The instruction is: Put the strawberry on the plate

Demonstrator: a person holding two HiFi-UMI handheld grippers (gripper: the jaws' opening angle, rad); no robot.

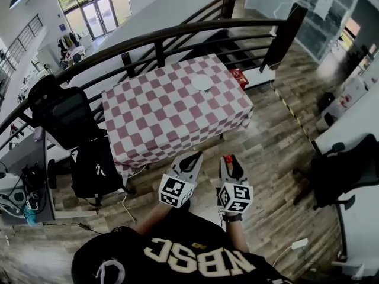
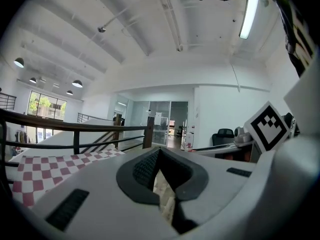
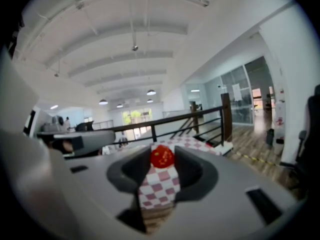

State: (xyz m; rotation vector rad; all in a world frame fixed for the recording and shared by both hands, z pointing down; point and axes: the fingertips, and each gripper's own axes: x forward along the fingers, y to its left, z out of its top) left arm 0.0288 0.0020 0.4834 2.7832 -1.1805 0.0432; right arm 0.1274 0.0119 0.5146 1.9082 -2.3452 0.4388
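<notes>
Looking down from the head view, the checked worktop is seen well ahead of the person, beside a dark railing. A white plate is set near the worktop's far edge. Both tools are held low over the wooden floor, well short of the worktop. The left gripper is at the left and the right gripper just beside it, marker cubes facing up. An office chair is parked at the worktop's left.

Over to the left gripper view: the fingers are pressed together at their tips, with nothing caught between them. Only a sliver of floor is shown through the wedge behind.

Now the right gripper view: its fingers are closed on the strawberry, which is pinched at their tips, red and speckled. The worktop is glimpsed through the gap below it, far off, so the strawberry is held well apart from the plate.
</notes>
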